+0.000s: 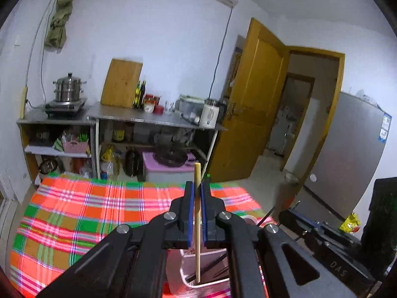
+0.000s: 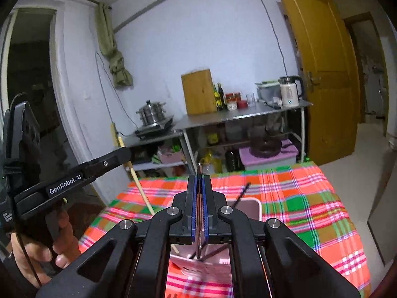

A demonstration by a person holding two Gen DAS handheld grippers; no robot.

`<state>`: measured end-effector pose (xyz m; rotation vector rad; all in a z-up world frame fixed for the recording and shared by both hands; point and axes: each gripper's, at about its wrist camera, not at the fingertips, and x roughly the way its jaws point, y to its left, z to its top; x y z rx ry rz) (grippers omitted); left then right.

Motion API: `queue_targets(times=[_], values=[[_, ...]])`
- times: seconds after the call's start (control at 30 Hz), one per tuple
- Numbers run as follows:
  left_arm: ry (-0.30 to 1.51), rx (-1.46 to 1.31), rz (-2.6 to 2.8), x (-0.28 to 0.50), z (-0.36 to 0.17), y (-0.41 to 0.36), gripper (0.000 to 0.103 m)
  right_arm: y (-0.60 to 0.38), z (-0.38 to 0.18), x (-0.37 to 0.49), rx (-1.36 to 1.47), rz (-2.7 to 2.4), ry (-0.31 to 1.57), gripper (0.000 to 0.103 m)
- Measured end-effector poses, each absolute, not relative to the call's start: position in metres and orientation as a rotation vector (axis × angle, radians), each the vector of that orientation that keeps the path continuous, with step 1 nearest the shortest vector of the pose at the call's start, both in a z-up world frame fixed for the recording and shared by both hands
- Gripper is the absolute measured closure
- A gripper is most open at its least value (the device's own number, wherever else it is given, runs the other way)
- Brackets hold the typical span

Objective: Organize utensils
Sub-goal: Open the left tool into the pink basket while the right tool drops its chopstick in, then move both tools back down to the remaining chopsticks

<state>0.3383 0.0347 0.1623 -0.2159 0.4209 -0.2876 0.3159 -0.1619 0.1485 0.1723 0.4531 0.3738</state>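
My left gripper (image 1: 197,183) is shut on a pale wooden chopstick (image 1: 197,236). The stick stands nearly upright, with its lower end inside a pinkish-white utensil holder (image 1: 184,274) that has dark chopsticks (image 1: 211,264) in it. My right gripper (image 2: 199,177) is shut on a thin rose-coloured metal utensil (image 2: 199,206) whose lower end also reaches into the holder (image 2: 248,211). A dark chopstick (image 2: 242,195) leans out over the holder's rim. In the right wrist view the left gripper (image 2: 124,154) comes in from the left, held by a hand (image 2: 32,253), with the wooden chopstick (image 2: 142,191) slanting down from it.
The holder stands on a table with an orange, green and pink plaid cloth (image 1: 86,211). Behind it a steel shelf (image 1: 148,119) carries a steamer pot (image 1: 68,89), a cutting board (image 1: 121,84), bottles and a kettle (image 2: 289,94). A wooden door (image 1: 255,99) stands ajar on the right.
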Motion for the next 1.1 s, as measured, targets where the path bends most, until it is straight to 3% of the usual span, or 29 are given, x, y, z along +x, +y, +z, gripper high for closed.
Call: queue_targets(times=[0.23, 0.37, 0.7, 1.1], values=[[0.48, -0.211, -0.309, 0.333, 0.14, 0.036, 0.096, -0.16, 0.135, 0.311, 0.149, 0.382, 0.506, 0.096], [0.477, -0.21, -0.317, 0.317, 0.141, 0.037, 0.077, -0.164, 0.139, 0.294, 0.14, 0.38, 0.488, 0.092], [0.506, -0.193, -0.323, 0.254, 0.132, 0.043, 0.075, -0.178, 0.134, 0.236, 0.147, 0.382, 0.486, 0.092], [0.621, -0.229, -0.297, 0.179, 0.066, 0.06, 0.075, -0.18, 0.08, 0.178, 0.149, 0.422, 0.621, 0.092]])
